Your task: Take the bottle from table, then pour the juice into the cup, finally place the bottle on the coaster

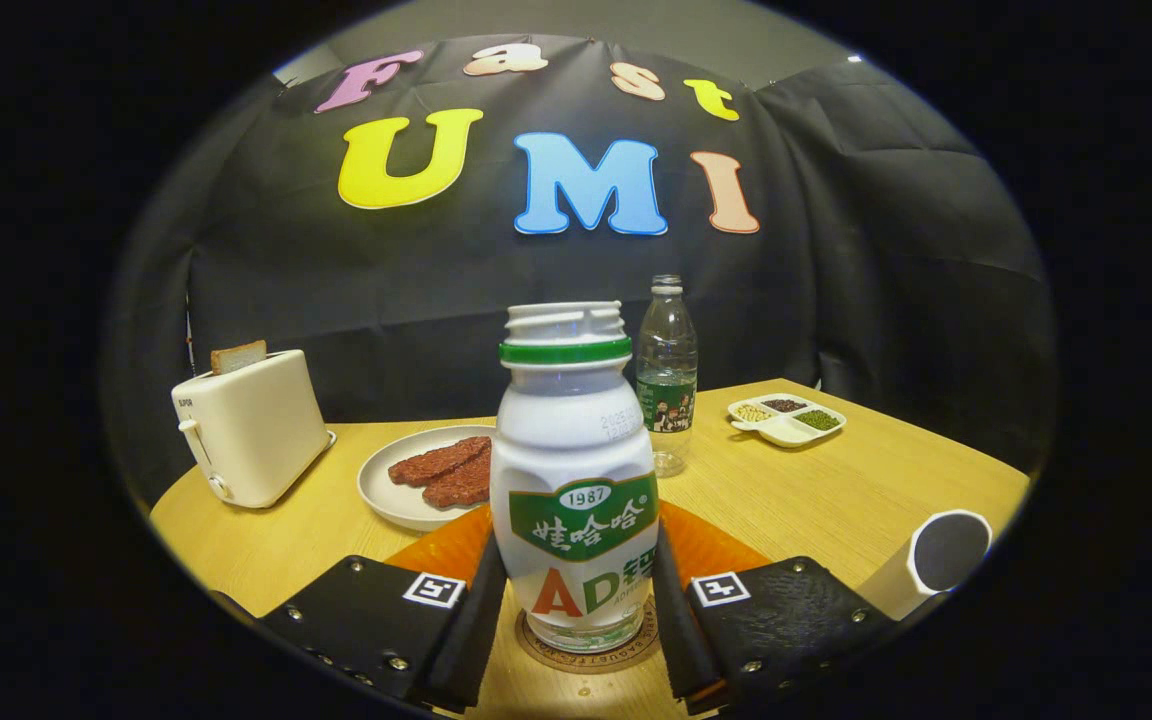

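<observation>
A white juice bottle [574, 470] with a green neck ring, a green label and no cap stands upright on a round brown coaster [586, 655]. It sits right between my fingers. My gripper [577, 548] is shut on the bottle, one finger pressed against each side of its lower body. The white cup [939, 562] stands on the table to the right of my right finger, its dark opening facing me.
An orange mat [441, 548] lies just behind the coaster. Beyond it are a plate of brown slices [433, 472], a clear water bottle [666, 375], a white toaster [249, 425] holding bread at the left, and a divided snack dish [787, 419] at the far right.
</observation>
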Demonstrator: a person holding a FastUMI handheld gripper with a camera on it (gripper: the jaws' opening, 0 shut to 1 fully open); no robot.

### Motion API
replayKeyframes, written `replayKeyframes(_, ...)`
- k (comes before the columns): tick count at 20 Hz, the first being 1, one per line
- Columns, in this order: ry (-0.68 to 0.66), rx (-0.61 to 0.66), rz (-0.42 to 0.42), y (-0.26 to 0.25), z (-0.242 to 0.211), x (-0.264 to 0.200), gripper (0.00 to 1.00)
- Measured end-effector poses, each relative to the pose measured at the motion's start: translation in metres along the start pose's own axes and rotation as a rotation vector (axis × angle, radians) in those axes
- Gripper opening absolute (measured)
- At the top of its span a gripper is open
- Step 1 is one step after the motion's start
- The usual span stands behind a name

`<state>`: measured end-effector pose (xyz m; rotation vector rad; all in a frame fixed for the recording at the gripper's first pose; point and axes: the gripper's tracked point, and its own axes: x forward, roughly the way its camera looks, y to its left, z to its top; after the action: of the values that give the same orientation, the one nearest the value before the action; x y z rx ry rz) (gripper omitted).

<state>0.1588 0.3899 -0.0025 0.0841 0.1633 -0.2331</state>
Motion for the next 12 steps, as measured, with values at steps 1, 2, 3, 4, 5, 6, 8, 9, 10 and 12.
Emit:
replayKeyframes(1,0.000,0.006,0.003,0.000,-0.001,0.001,0.70)
replayKeyframes(2,0.001,0.010,0.001,0.000,-0.001,0.001,0.71)
replayKeyframes(3,-0.001,0.010,-0.006,-0.003,-0.001,0.000,0.72)
replayKeyframes(4,-0.004,0.009,-0.014,-0.006,0.000,-0.002,0.72)
replayKeyframes(5,-0.006,0.008,-0.020,-0.007,0.001,-0.002,0.73)
replayKeyframes(6,-0.012,0.007,-0.023,-0.008,0.003,-0.005,0.73)
replayKeyframes(8,-0.028,0.008,-0.026,-0.010,0.008,-0.008,0.74)
replayKeyframes(9,-0.039,0.010,-0.024,-0.009,0.013,-0.011,0.74)
replayKeyframes(10,-0.052,0.011,-0.025,-0.010,0.018,-0.014,0.74)
replayKeyframes(12,-0.085,0.012,-0.021,-0.008,0.030,-0.020,0.74)
